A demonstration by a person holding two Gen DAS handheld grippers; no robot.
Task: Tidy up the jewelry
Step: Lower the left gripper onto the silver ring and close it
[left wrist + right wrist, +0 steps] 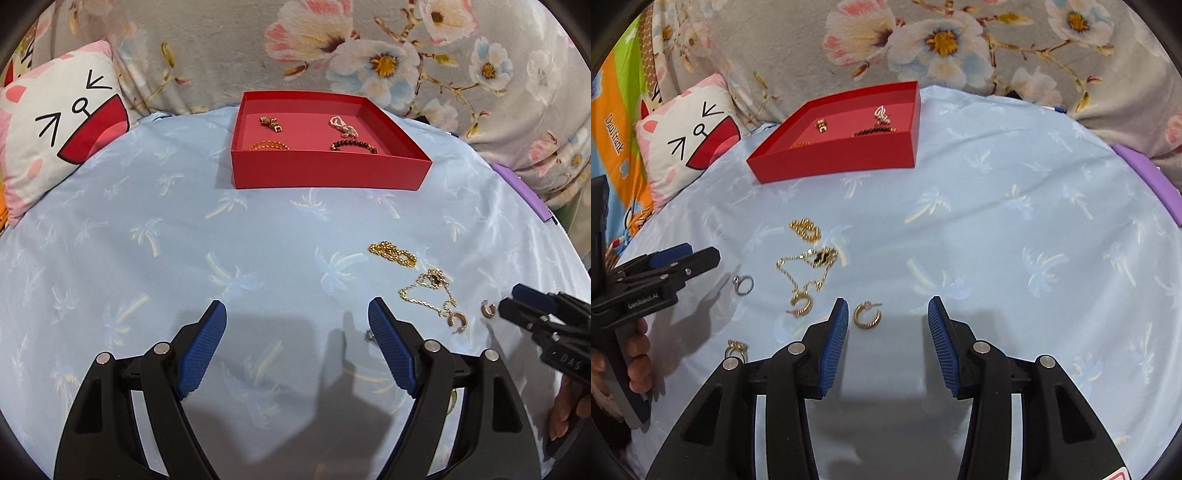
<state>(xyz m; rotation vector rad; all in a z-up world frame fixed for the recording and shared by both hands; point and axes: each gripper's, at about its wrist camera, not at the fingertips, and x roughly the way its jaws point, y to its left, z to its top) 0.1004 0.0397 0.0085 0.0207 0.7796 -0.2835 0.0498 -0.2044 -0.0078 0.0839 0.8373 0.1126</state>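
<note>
Red box (328, 171) set at far side of blue palm-print sheet (184, 258), upright, lid off. Four pieces inside, apart from one another: small gold-brown piece (271, 123) far left, pearl strand (343, 125) far right, amber bead bracelet (269, 146) near left, dark bead bracelet (354, 146) near right.

Loose jewelry on sheet, well short of box: gold bead bracelet (805, 229); thin gold chain (807, 271) with dark pendant just nearer; two gold hoop earrings, one (800, 304) touching chain end, other (867, 314) just beside left pad of right tongs; silver ring (743, 284) to left of chain; small gold ring (737, 347) near lower left, partly hidden.

Left tongs (297, 317) wide apart, nothing between pads, over bare sheet left of loose pieces. Right tongs (888, 314) apart, narrower gap, nothing gripped, tips over sheet beside hoop.

Cat-face cushion (55, 129) at far left; floral blanket (406, 55) behind box.
</note>
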